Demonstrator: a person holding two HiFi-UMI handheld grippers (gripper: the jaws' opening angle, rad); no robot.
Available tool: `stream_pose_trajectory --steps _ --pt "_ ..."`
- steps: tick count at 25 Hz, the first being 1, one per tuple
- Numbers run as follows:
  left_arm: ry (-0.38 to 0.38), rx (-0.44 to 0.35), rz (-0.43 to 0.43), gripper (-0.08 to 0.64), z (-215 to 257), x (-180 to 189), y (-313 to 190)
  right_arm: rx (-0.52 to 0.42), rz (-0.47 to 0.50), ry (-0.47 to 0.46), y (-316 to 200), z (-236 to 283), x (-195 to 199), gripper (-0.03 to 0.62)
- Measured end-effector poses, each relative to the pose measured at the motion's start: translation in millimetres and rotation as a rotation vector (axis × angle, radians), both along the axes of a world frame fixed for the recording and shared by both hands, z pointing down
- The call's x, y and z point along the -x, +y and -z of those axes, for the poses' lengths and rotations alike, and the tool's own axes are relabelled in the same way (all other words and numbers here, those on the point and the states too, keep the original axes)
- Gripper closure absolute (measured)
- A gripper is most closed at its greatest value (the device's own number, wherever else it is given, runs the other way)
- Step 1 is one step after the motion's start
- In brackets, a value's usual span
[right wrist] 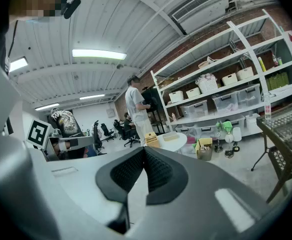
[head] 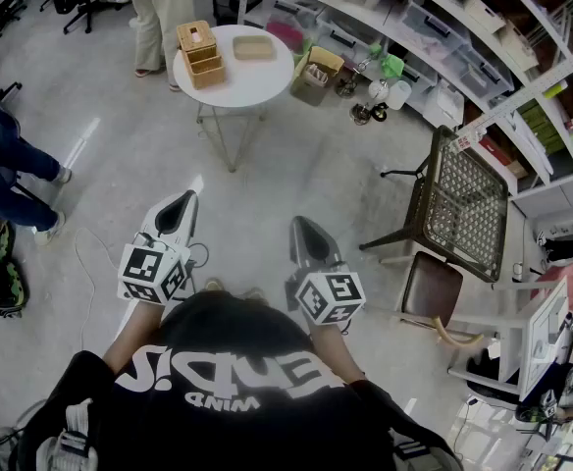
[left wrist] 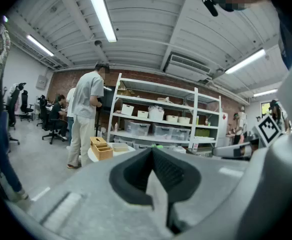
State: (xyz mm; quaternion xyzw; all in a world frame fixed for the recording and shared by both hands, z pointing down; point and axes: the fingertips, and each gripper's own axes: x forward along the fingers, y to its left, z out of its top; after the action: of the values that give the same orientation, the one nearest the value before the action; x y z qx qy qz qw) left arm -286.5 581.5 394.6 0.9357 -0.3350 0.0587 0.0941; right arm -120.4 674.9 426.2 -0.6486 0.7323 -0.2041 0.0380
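Your left tongs [head: 184,200] sit lower left of centre in the head view, clenched. The left gripper view confirms it: the dark pads [left wrist: 172,174] meet at their tips with nothing between them. Your right tongs [head: 300,226] are just right of centre and clenched too, pads [right wrist: 158,171] tip to tip in the right gripper view, nothing gripped. Both point up the frame, side by side but apart, over grey floor [head: 296,165] and close in front of your chest. Up the frame from them, well apart, stands the round white counter [head: 257,78] at top centre. On it a wooden box [head: 200,55] sits at the left side. A shallow tray [head: 254,48] lies just right of the box, and I can't tell whether the two touch. A person [head: 164,8] stands at the counter's upper left edge. Shelves [head: 443,27] loaded with bins run along the upper right, and a mesh-backed chair [head: 461,204] stands at the right, about level with your tongs.
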Motion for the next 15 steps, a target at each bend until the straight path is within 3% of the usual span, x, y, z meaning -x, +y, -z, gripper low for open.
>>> stream_pose_trajectory --steps 15 --pt "0.018 -0.012 -0.027 0.558 12 42 -42 -0.01 -0.063 -0.035 -25 9 24 0.591"
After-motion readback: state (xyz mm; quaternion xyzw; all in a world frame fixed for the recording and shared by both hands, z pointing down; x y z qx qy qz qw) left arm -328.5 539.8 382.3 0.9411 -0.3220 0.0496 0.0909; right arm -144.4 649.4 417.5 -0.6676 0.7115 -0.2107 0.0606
